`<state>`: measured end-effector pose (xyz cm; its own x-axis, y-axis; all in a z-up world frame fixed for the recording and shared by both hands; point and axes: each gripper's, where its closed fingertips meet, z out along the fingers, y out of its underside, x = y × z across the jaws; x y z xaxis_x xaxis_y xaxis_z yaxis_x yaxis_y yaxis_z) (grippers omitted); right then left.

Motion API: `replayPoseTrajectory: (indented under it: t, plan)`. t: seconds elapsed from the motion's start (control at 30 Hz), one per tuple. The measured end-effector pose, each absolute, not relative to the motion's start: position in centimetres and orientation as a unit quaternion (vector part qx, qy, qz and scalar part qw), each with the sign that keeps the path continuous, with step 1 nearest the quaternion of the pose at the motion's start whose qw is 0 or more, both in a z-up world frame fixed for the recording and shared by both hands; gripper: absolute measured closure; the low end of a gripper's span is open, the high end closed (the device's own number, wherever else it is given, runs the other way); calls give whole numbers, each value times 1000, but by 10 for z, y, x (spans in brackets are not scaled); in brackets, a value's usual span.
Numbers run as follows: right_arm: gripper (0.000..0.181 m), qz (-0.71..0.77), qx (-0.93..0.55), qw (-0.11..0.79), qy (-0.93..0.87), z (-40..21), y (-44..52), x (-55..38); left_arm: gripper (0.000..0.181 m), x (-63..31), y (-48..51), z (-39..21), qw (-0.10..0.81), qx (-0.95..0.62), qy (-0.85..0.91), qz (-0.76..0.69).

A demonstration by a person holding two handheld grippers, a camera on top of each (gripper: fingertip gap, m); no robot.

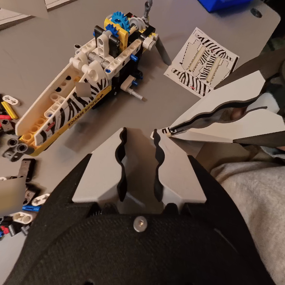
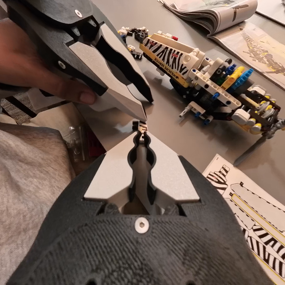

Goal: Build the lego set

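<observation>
Right gripper (image 2: 142, 135), nearest in its own view, is pinched shut on a small zebra-striped sticker (image 2: 143, 131), only the tips holding it. Left gripper (image 1: 139, 132) stands with its jaws apart and nothing between them, one fingertip (image 2: 144, 118) just touching the sticker's free end above the table (image 1: 154, 100) edge. Judged from this, the sticker could fold, stick to a pad or tear if the left tip drags on it, since the hold is slight and the film thin; closing on the adhesive face would likely foul it. Farther out lies the sticker sheet (image 1: 202, 63), then the half-built model (image 1: 86, 80) with zebra panels already on, well apart from both grippers, with loose parts (image 1: 17, 205) beside it and an open manual (image 2: 215, 17) beyond. A blue bin (image 1: 222, 4) shows at the far edge; its contents cannot be seen.
</observation>
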<state>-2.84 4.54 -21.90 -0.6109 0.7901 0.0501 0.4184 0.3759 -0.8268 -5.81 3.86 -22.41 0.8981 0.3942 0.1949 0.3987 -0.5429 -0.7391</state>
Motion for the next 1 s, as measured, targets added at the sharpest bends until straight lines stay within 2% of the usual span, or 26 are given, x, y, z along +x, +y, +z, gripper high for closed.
replayPoseTrajectory:
  t: [0.1,0.27,0.6,0.77,1.0]
  plan:
    - [178,411,-380,225,-797,-219,46,-29,152,-65,34,-224,411,-882,-228,28]
    - [178,409,-380,227,-798,-219,46,-29,146,-52,43,-220,433,-874,-220,-19]
    - [178,410,-382,228,-796,-219,46,-29,148,-68,30,-225,408,-883,-228,37]
    - [178,409,-382,230,-796,-219,47,-29,144,-54,42,-217,445,-867,-226,-20]
    - [178,413,-384,229,-793,-219,47,-29,142,-54,42,-225,420,-881,-216,1]
